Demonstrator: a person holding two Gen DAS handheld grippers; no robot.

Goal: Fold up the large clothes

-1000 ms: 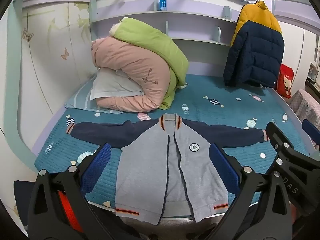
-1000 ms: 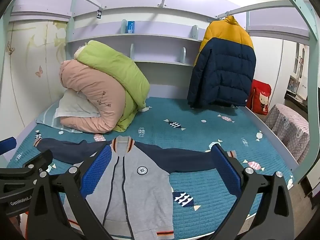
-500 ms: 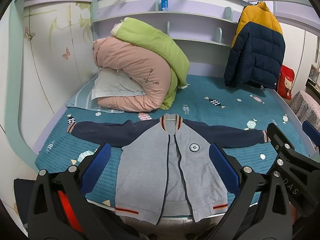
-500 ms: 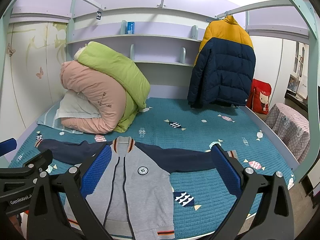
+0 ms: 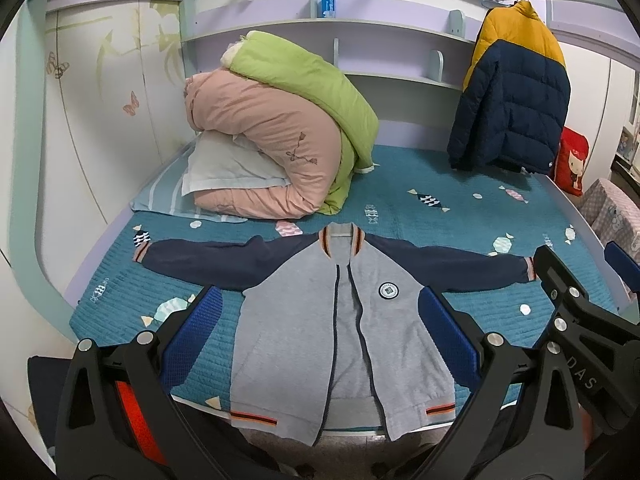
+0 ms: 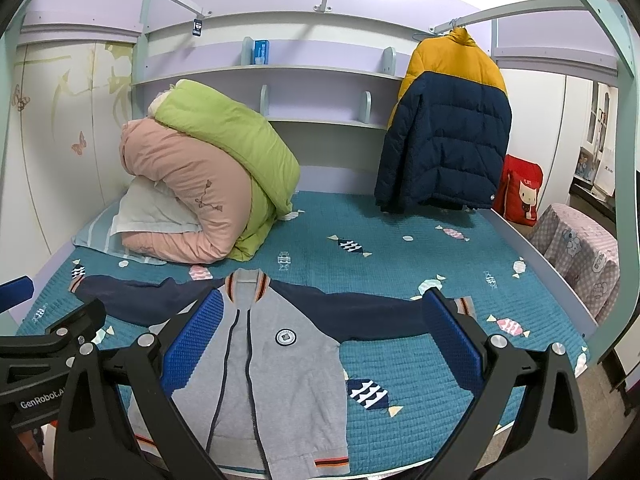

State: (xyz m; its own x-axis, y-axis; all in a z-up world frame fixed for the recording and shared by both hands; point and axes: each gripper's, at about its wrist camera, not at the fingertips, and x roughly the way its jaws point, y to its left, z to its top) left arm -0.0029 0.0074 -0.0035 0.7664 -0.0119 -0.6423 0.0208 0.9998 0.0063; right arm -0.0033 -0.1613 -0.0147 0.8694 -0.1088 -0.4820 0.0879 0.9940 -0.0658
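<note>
— Start at the grippers. How do they stand?

— The left gripper is spread wide, its blue pads far apart at the bottom of its frame, holding nothing. The right gripper is likewise wide apart and empty, low in its own frame. Neither touches cloth. The right gripper's black body also shows at the lower right edge of the left view.

— And the garment?

— The jacket lies flat on its back between the left pads, centre and lower centre of the left view. Grey body, navy sleeves stretched out straight to either side, zip undone, a round badge on the chest. Its striped hem hangs just over the near edge of the bed. In the right view the jacket sits lower left, one sleeve running toward the right pad.

— What lies past it?

— The teal quilted bed cover with candy and fish prints. At upper left of centre a rolled pink duvet with a green duvet draped over it, both resting on a pale pillow. At upper right a yellow and navy puffer coat hangs from a rail, with a red bag just beside it. Shelves run along the back wall.
</note>
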